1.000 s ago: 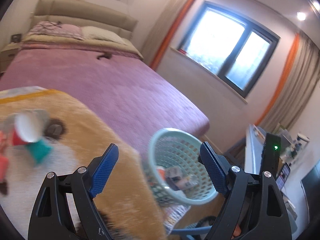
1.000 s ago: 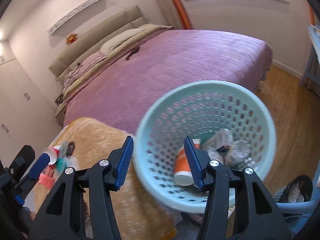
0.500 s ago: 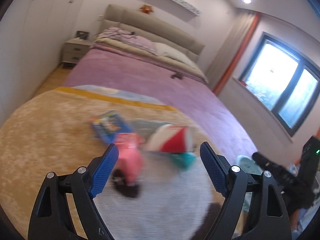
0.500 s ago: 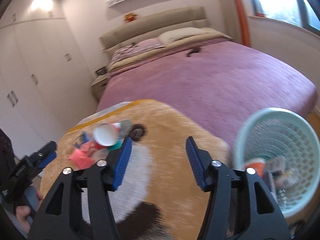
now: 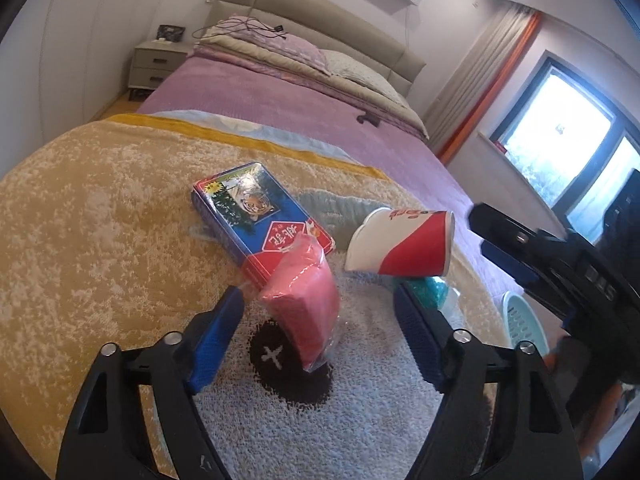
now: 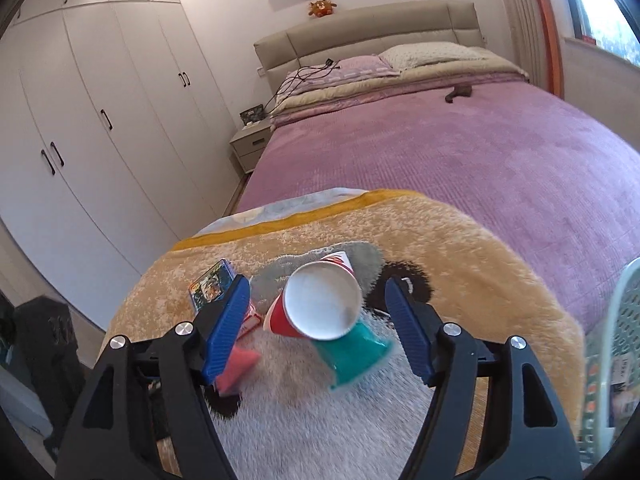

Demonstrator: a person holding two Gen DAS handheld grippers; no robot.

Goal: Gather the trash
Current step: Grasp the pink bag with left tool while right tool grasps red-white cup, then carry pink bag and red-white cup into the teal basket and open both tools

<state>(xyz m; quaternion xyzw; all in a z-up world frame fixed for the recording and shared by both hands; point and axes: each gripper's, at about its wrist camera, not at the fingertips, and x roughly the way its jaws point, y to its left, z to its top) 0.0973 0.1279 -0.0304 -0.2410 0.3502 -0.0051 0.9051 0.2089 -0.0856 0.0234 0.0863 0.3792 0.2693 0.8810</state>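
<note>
We see packet (image 5: 304, 300) just ahead of left claw (image 5: 320, 340), tin (image 5: 260, 216) behind it, paper cup (image 5: 400, 244) front-right lying on blanket (image 5: 100, 240), basket (image 5: 524, 324) far right.

left tongs (image 5: 318, 330) apart around pink packet (image 5: 302, 300), near tipped red-and-white cup (image 5: 404, 246)

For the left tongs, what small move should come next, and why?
Probably ease forward and close on the pink packet. The left tongs are open and empty; the packet stands upright on the blanket between the tips, nearer than the cup.
</note>
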